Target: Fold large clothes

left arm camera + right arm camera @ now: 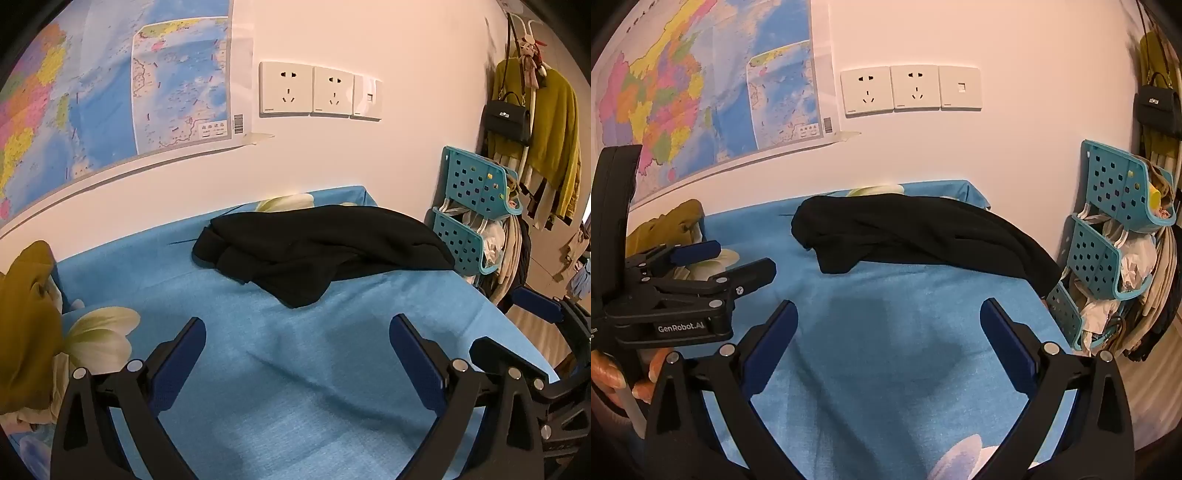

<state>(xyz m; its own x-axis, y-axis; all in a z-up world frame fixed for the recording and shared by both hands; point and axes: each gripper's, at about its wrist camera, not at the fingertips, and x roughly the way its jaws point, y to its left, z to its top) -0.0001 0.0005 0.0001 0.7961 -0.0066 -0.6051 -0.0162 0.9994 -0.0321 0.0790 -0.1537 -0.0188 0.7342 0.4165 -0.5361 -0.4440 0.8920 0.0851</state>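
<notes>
A crumpled black garment (325, 247) (923, 232) lies bunched across the far part of the blue bedsheet (295, 369) (886, 350), near the wall. Its right end hangs over the sheet's edge. My left gripper (297, 328) is open above bare sheet, short of the garment, with nothing between its blue pads. My right gripper (889, 312) is open too, likewise empty and short of the cloth. In the right wrist view the left gripper (746, 256) shows at the left, held by a hand (613, 373). The right gripper (495, 317) appears at the right edge of the left wrist view.
A mustard-coloured garment (26, 314) (668, 221) is piled at the sheet's left side. A teal perforated basket rack (469, 199) (1108, 192) stuffed with items stands right of the bed. Clothes and a black handbag (506, 118) hang beyond. The wall bears a map (110, 92) and sockets (317, 90).
</notes>
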